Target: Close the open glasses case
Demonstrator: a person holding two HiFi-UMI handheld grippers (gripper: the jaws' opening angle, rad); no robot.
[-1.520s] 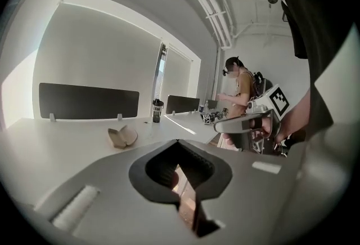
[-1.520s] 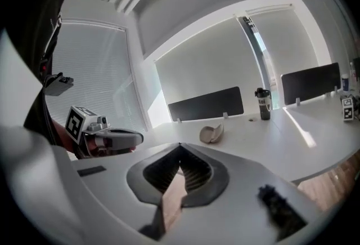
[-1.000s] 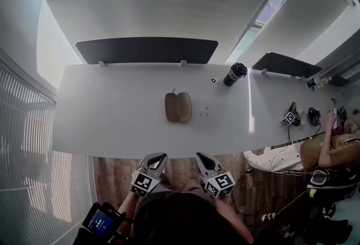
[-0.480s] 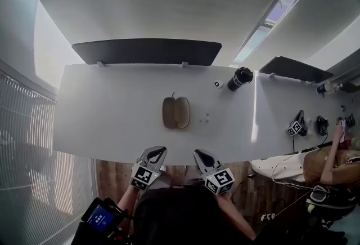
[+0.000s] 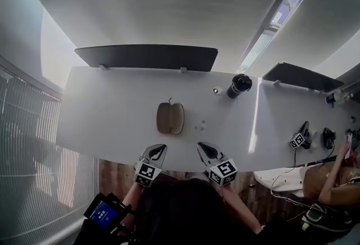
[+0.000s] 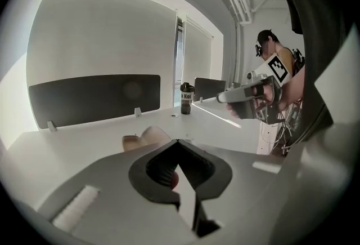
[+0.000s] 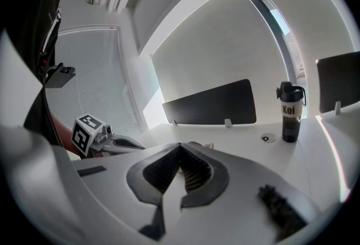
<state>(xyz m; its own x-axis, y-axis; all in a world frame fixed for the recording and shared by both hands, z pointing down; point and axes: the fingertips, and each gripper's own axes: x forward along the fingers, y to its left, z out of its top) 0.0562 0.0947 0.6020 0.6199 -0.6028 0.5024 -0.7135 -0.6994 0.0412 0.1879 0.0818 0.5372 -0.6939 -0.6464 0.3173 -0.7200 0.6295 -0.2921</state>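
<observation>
An open tan glasses case lies flat on the white table, its two halves side by side; it also shows in the left gripper view as the case just beyond the jaws. My left gripper and right gripper hover at the table's near edge, well short of the case. Both are shut with the tips touching and nothing held. In the left gripper view the gripper is closed; in the right gripper view the gripper is closed too.
A dark bottle stands at the back right of the table, with a small round disc beside it. Dark divider panels line the far edge. Another person sits at the right by cables and a marker cube.
The head view has shifted, so the table and case sit slightly lower and left in frame. Both grippers stay shut at the near edge.
</observation>
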